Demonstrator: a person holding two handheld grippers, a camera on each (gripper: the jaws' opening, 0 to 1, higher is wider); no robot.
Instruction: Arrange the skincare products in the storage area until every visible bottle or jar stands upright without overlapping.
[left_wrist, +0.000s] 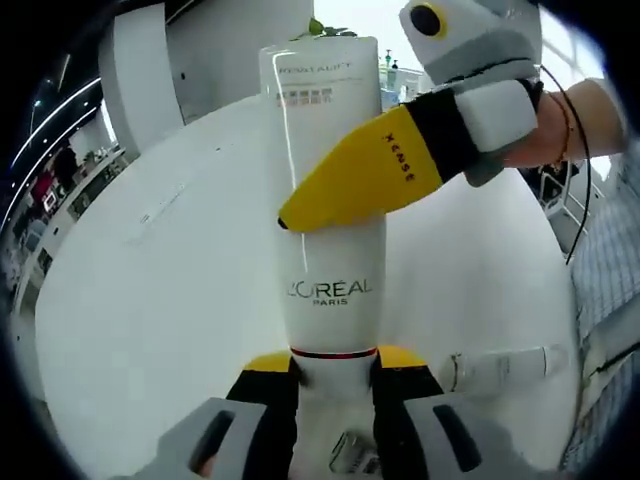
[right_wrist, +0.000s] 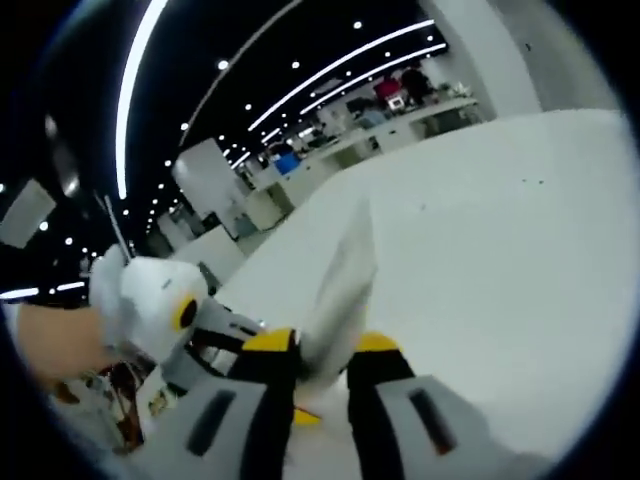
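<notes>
A white L'Oreal tube (left_wrist: 330, 200) stands cap-down on the white table (left_wrist: 150, 300). In the left gripper view, my left gripper (left_wrist: 335, 362) has its yellow-tipped jaws on either side of the tube's base, just below the red band, shut on it. My right gripper (left_wrist: 300, 212) reaches in from the right, one yellow finger lying across the tube's middle and the other hidden behind it. In the right gripper view the tube (right_wrist: 340, 290) rises edge-on between the jaws of the right gripper (right_wrist: 320, 345), which is shut on it. The left gripper (right_wrist: 185, 315) shows at the left there.
A small white bottle (left_wrist: 500, 365) lies on its side on the table right of the tube. A small labelled item (left_wrist: 352, 455) sits between my left jaws at the bottom edge. A person's hand (left_wrist: 585, 125) holds the right gripper. Desks and lit ceiling fill the background.
</notes>
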